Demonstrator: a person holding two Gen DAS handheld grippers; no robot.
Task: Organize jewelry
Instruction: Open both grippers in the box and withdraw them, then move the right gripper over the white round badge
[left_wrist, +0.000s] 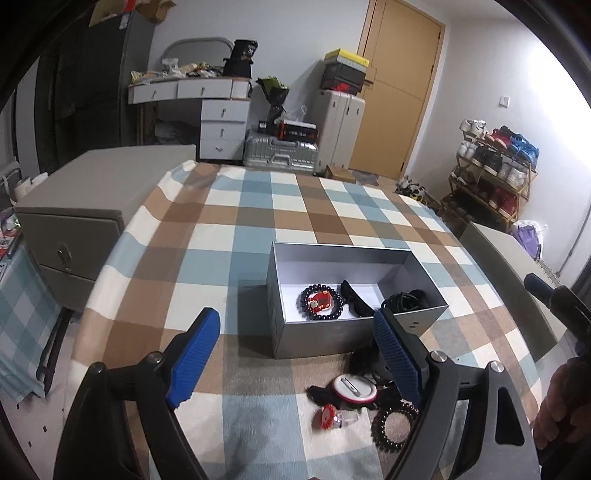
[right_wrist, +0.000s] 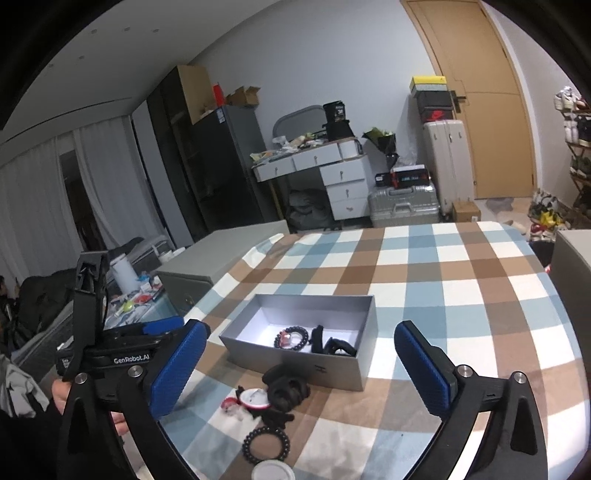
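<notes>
Both grippers, the left gripper (left_wrist: 295, 354) and the right gripper (right_wrist: 299, 365), stand wide open and hold nothing. Near them, loose jewelry (left_wrist: 354, 395) lies on the checked tablecloth (left_wrist: 258, 221). Farther, the grey box (left_wrist: 314, 336) contains a bead bracelet (left_wrist: 321, 302) and 2 black pieces.

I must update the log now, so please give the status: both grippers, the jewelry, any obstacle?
Left gripper open, empty. Right gripper open, empty. Bead bracelet in grey box; black coil ring and round badge on cloth. Nothing blocking.
</notes>
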